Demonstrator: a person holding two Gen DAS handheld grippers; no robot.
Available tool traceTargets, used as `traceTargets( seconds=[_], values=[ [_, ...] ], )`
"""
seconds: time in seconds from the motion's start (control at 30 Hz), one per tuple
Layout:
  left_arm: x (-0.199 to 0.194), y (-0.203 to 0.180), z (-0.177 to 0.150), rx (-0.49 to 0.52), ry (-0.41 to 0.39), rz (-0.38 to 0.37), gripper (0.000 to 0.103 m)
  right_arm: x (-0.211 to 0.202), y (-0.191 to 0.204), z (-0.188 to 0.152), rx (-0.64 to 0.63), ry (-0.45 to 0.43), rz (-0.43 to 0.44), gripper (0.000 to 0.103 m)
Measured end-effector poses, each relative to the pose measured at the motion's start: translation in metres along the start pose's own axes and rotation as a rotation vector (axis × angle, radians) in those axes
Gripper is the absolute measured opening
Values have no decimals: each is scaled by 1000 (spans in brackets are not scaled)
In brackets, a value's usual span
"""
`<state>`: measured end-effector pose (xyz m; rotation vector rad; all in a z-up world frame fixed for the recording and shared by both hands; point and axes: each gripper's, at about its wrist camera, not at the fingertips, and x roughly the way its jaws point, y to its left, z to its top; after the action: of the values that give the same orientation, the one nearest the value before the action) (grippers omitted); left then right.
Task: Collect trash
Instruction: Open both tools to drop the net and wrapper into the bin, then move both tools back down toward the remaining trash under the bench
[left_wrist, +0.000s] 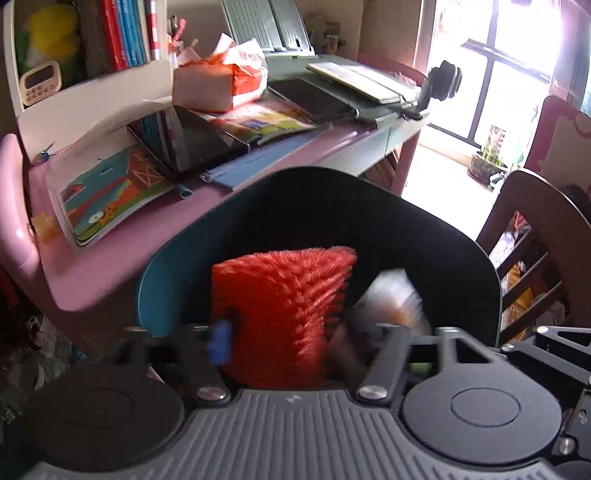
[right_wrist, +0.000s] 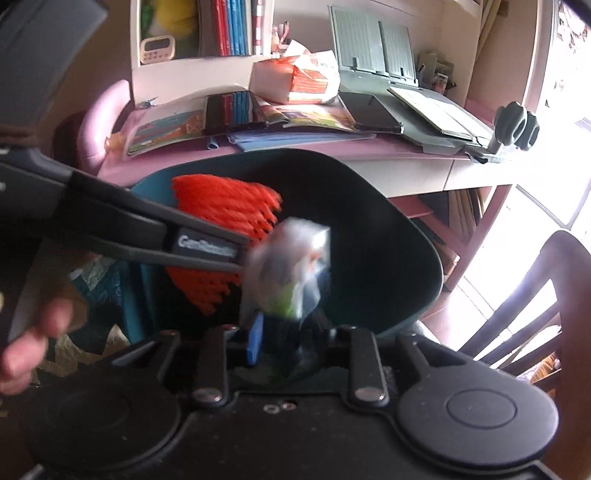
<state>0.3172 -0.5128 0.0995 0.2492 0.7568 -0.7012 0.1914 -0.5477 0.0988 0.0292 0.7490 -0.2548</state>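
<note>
A dark teal dustpan (left_wrist: 424, 236) with an orange brush (left_wrist: 280, 295) in it is held in front of the pink desk. My left gripper (left_wrist: 273, 343) appears shut on the orange brush, its fingers blurred. My right gripper (right_wrist: 284, 332) is shut on a crumpled clear and white wrapper (right_wrist: 291, 266) with a green patch, held over the dustpan (right_wrist: 369, 229). The wrapper shows blurred in the left wrist view (left_wrist: 391, 299). The left gripper's fingers (right_wrist: 147, 229) reach from the left beside the brush (right_wrist: 229, 206).
The pink desk (left_wrist: 122, 258) carries picture books (left_wrist: 107, 192), a black tablet (left_wrist: 184, 140), an orange and white tissue pack (left_wrist: 221, 81) and a grey bookstand (left_wrist: 369, 85). A wooden chair (left_wrist: 528, 236) stands right. A window (left_wrist: 509, 74) glares behind.
</note>
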Motion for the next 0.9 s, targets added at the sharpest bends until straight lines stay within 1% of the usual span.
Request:
traceTargets(
  seconds=[0.07,0.17,0.37,0.43,0.47,0.67,0.8,0.9],
  values=[
    [-6,-2,-2,16,-13,1,70,-4,2,0,-7,-13,-1,41],
    [-18,-5,-4,31,-32,11,71,-12,4,-2,-7,-29,1,44],
    [-49,0,-12,29,-61,37,72,-32,8,-6,1,-56,13,50],
    [-62,5,-17,19,-66,39,74,-41,11,-7,0,-65,16,52],
    [-67,7,-19,17,-69,40,77,-45,13,-7,2,-69,17,53],
    [-107,29,-40,-11,-93,73,78,-68,28,-11,0,-89,40,57],
    [-137,48,-58,-23,-106,100,81,-83,46,-17,-16,-103,82,60],
    [-159,69,-75,-51,-117,123,82,-90,63,-22,-38,-104,120,60]
  ],
)
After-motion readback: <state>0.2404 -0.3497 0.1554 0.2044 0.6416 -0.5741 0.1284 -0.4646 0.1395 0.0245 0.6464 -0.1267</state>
